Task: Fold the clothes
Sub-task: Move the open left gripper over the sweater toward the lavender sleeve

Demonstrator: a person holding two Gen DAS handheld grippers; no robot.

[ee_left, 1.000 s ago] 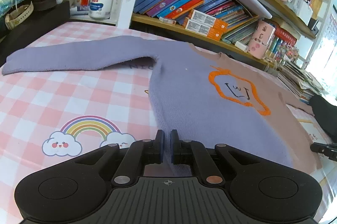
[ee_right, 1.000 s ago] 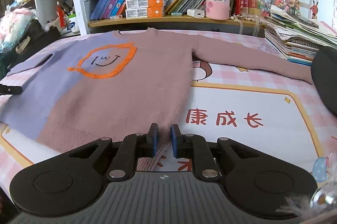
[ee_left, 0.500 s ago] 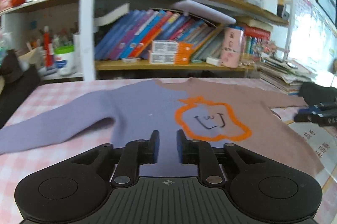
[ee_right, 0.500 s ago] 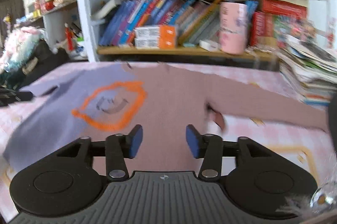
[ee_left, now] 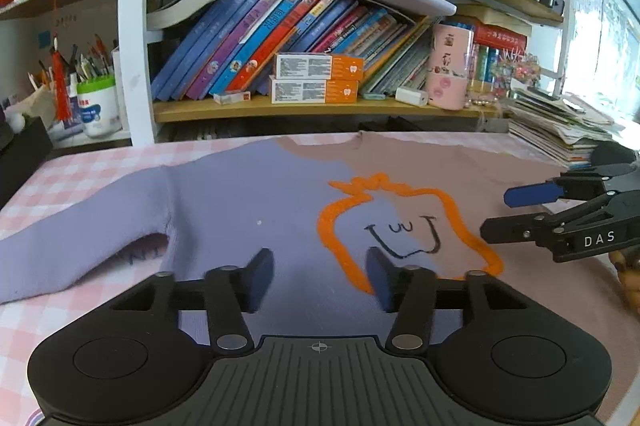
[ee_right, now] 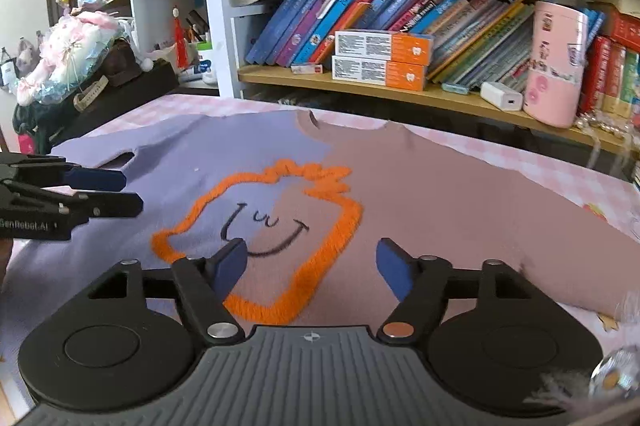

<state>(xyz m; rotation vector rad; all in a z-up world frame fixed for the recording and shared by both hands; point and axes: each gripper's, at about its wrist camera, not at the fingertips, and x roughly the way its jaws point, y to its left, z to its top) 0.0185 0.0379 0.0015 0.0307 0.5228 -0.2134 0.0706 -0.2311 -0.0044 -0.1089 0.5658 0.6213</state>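
Left wrist view: my left tool [ee_left: 318,276] was pinched shut on the sweater's hem a second ago; now its jaws are opening with nothing between them, over the purple half of the sweater [ee_left: 248,202]. The sweater lies spread flat on the pink checked desk [ee_left: 52,178], orange-outlined face at about 1 o'clock from my tool. So I judge the straightening done and the first fold not yet begun. The right tool [ee_left: 516,214] reaches in at 3 o'clock, its arm marked "DAS".

Right wrist view: my right tool [ee_right: 312,266] has likewise let go; its jaws are opening, empty, above the orange outline [ee_right: 320,258]. The brown half stretches toward 2 o'clock. At 9 o'clock the left tool's side reads "GenRobot.AI". Book titles on the shelf [ee_right: 400,94] are too small to read.
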